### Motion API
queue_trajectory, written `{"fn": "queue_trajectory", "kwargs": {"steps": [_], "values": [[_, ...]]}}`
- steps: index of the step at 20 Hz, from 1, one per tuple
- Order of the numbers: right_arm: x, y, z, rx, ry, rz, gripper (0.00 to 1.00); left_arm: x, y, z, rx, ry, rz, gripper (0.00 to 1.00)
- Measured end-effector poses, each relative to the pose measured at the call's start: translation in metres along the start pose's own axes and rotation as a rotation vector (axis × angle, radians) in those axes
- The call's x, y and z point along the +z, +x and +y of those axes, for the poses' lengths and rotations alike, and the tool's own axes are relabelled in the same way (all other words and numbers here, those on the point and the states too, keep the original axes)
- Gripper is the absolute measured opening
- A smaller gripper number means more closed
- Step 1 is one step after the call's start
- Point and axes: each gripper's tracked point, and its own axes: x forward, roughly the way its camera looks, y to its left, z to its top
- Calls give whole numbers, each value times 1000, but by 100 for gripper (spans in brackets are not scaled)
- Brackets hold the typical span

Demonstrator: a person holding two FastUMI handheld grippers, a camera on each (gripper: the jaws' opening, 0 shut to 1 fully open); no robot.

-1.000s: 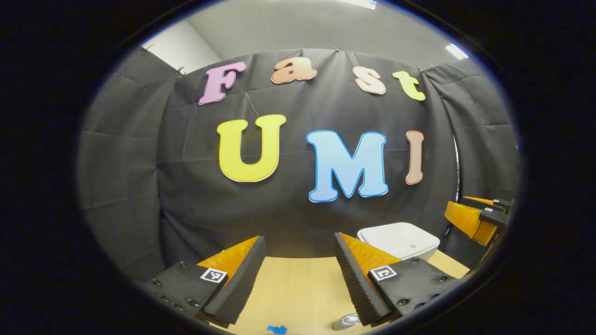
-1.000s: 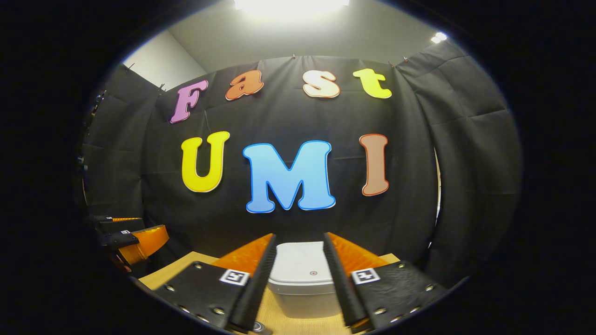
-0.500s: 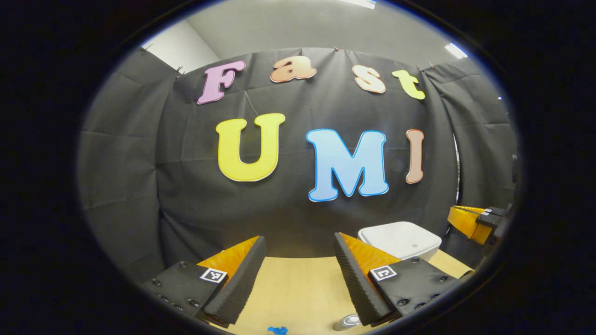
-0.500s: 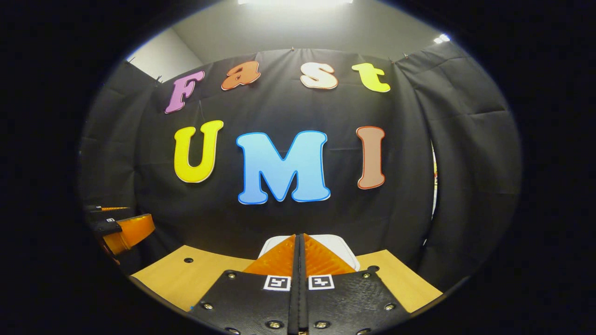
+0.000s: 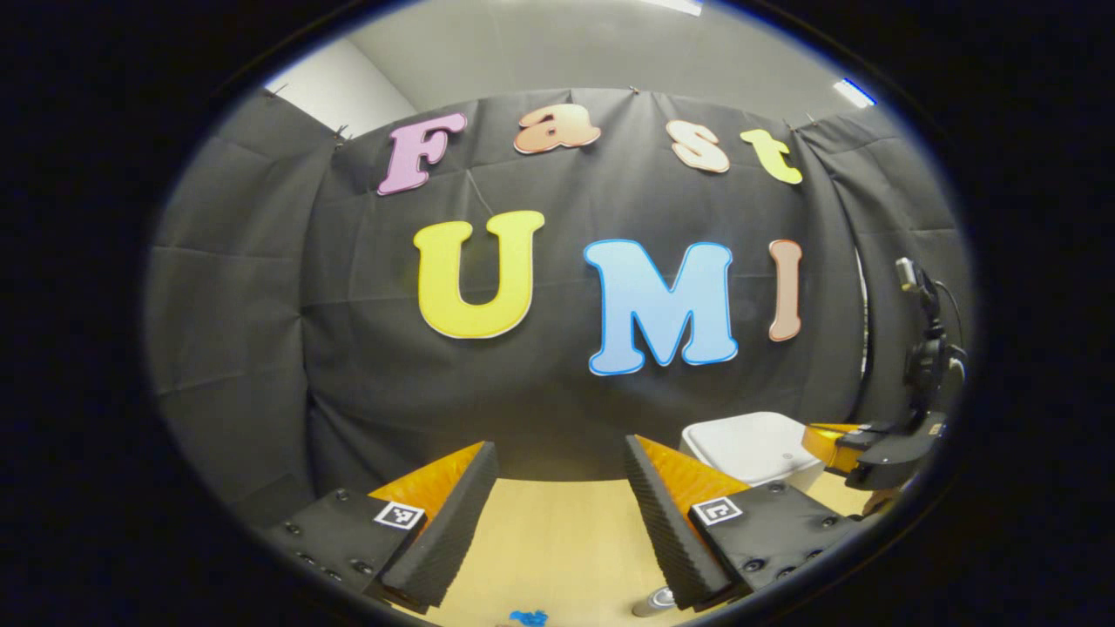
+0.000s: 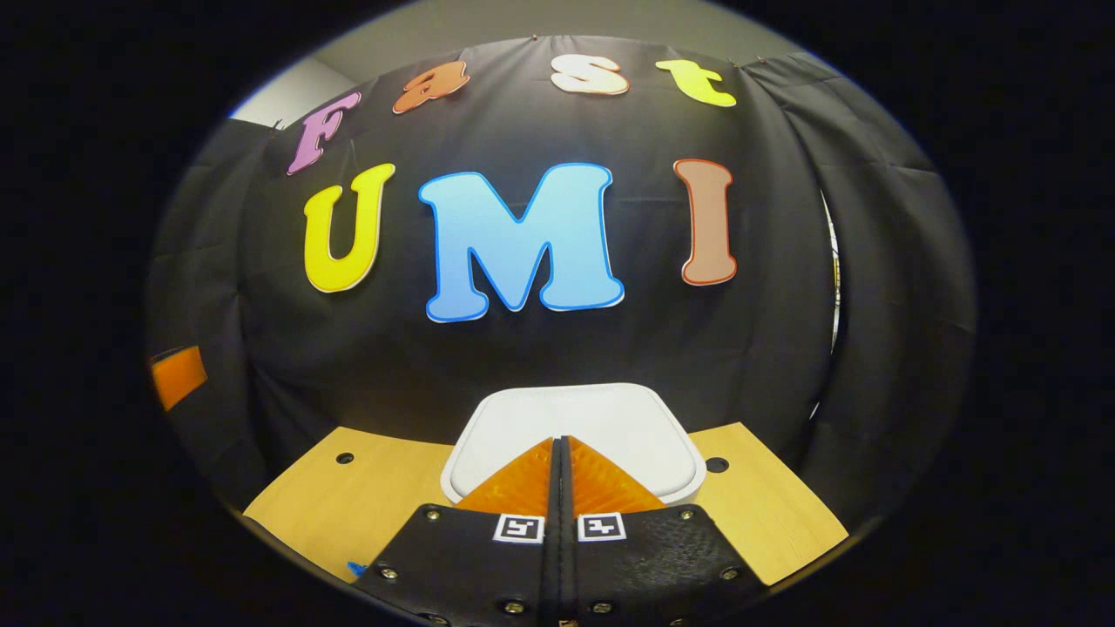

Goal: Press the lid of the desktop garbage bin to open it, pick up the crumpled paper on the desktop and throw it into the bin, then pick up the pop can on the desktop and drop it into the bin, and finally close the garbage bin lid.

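Your right gripper point(image 6: 560, 444), fingers pinched together on nothing, sits directly over the bin lid point(image 6: 610, 418); press straight down. Left gripper point(image 5: 560, 505) is wide open, farther left.

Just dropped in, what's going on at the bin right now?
The right tool is shut, its tips over the closed white bin lid, set to press it open; contact cannot be confirmed. The left tool waits open above the wooden desktop. The blue crumpled paper and the pop can lie on the desktop, not yet picked up.
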Motion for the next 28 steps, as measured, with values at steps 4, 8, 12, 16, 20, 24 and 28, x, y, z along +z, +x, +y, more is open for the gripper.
{"fn": "queue_trajectory", "kwargs": {"steps": [4, 8, 12, 16, 20, 24, 28], "values": [[-19, 16, 2, 8, -3, 52, 0, -7, 2, 7, 23, -3, 8, 96], [-25, 21, 4, 20, -5, 60, 0, -8, 3, 8, 31, -4, 13, 96], [-29, 22, 5, 43, -13, 68, 0, -11, 4, 9, 12, -20, 13, 96], [-26, 21, 5, 35, -32, 52, 0, -13, 9, 4, 2, -36, 14, 96], [-2, 11, 3, 34, 33, -13, 0, -20, 3, 13, -1, -21, 25, 96], [35, -3, 2, 23, 40, -119, 0, -34, 4, 13, -23, -15, 45, 96], [41, -15, -2, 16, 36, -142, 0, -45, 3, 25, -22, -11, 52, 96]]}}
